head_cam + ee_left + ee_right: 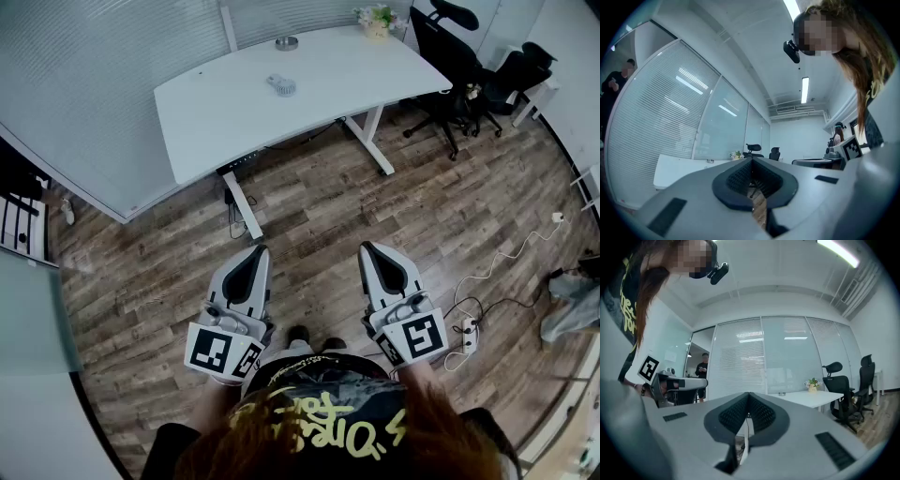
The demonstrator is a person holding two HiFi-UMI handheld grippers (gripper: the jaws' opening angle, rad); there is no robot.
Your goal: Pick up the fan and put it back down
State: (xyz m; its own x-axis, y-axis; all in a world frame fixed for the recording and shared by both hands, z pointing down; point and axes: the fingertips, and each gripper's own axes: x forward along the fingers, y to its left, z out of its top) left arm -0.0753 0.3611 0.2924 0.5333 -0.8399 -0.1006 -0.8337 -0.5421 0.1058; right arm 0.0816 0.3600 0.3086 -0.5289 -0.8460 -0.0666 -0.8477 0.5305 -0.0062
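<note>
Wood-plank flooring (309,206) stretches between me and the white desk (234,108), where the fan (280,86) sits alone near the middle of the top, well apart from both my tools. I hold the left gripper (257,251) and the right gripper (367,247) side by side and roughly level in front of me. Both have their jaws pressed together with nothing between them, as each gripper view confirms.

Nothing of the task is done yet, by my reading, and the risks lie in the approach. If I arrive with the jaws together, the tips will only nudge the fan, which looks small and light enough to skid across that smooth top, perhaps towards the little round dish (286,43) at the far edge. It also looks round and low, so a grip taken off-centre could squeeze it out sideways or tip it. A hard set-down might leave it rocking or on its side.

The walk has its own hazards: a white power strip (466,330) and its looping cable (511,253) lie on the floor to my right, and the desk's foot (246,214) juts out towards me.
</note>
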